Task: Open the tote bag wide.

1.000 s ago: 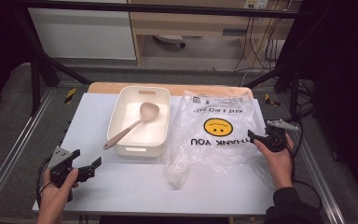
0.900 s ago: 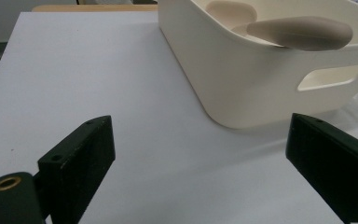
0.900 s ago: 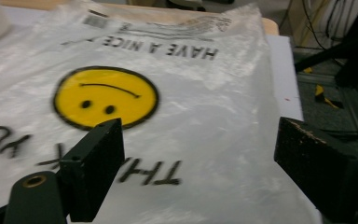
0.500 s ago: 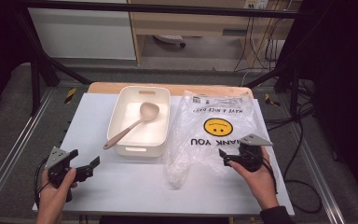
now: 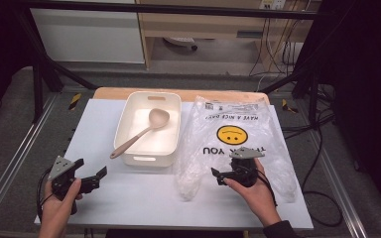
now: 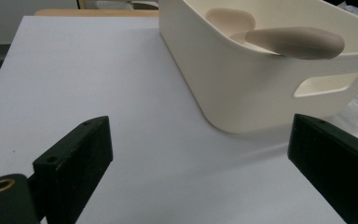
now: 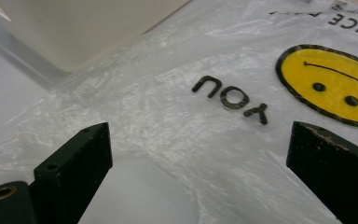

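A clear plastic bag (image 5: 258, 119) printed with a yellow smiley and "THANK YOU" lies flat on the right half of the white table (image 5: 94, 129). My right gripper (image 5: 216, 177) hovers over the bag's near left part, pointing left. Its jaws have just been opening and stand open, with the bag (image 7: 168, 107) beneath them and nothing gripped. To the bag's left stands a cream bin (image 5: 129, 114) with a tan spoon (image 5: 149, 126) leaning in it, handle over the near left rim. My left gripper (image 5: 90, 168) is open near the front left, aimed at the bin (image 6: 242, 88) and spoon handle (image 6: 298, 42).
A wooden board edge (image 5: 178, 92) runs behind the bin and bag. Metal frame rails (image 5: 10, 163) flank the table on both sides, and cables (image 5: 322, 148) trail off to the right. Bare white surface lies between my two grippers.
My right hand has moved from the bag's right edge leftwards and nearer, across the bag to its near left part. The left hand has stayed put.
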Motion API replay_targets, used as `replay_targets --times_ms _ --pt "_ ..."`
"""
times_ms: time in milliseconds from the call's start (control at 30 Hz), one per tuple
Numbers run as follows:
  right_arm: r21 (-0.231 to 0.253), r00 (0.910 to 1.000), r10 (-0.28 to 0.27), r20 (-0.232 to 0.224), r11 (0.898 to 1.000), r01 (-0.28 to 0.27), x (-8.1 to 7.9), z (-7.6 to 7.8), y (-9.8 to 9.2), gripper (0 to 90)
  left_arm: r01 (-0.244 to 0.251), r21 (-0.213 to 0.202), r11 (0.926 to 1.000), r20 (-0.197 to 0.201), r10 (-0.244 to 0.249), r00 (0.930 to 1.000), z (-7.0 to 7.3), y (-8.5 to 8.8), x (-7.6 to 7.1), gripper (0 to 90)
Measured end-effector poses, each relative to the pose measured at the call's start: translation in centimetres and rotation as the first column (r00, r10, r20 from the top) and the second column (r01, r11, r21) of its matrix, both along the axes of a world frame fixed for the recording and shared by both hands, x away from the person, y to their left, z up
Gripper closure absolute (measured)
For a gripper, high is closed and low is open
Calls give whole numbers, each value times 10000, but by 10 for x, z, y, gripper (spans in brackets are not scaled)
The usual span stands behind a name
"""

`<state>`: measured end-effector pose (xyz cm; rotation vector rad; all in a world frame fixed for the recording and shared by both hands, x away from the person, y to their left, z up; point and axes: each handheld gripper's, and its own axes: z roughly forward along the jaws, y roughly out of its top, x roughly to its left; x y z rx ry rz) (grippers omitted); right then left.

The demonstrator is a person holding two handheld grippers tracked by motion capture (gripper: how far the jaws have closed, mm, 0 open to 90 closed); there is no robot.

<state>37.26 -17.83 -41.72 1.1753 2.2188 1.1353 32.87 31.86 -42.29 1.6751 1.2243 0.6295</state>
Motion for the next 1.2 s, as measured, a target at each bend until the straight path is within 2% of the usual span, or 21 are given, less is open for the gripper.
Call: replay_targets --times_ms 67,367,533,733,1000,1200 --pt "120 9999 121 -92 9999 -120 1 -1 6 81 -14 -28 10000 -17 14 10000 0 1 0 62" --pt "-173 9967 802 -106 9966 -804 -2 -5 29 78 125 119 9999 24 -125 9999 1 -2 0 62" --pt "-38 9951 972 -162 9953 -973 -3 -5 39 81 8 69 10000 -33 -8 10000 0 0 0 62" --pt "-221 9904 1372 -178 9902 -1376 -7 -7 52 92 60 113 9999 21 -60 10000 1 -1 -1 62" --pt "-230 9860 1654 -233 9859 -1659 -8 -9 61 108 2 90 10000 -44 -1 10000 0 0 -1 63" --pt "-300 9825 1846 -260 9822 -1854 -10 -10 67 84 97 159 9998 -67 -96 9999 0 -2 0 62"
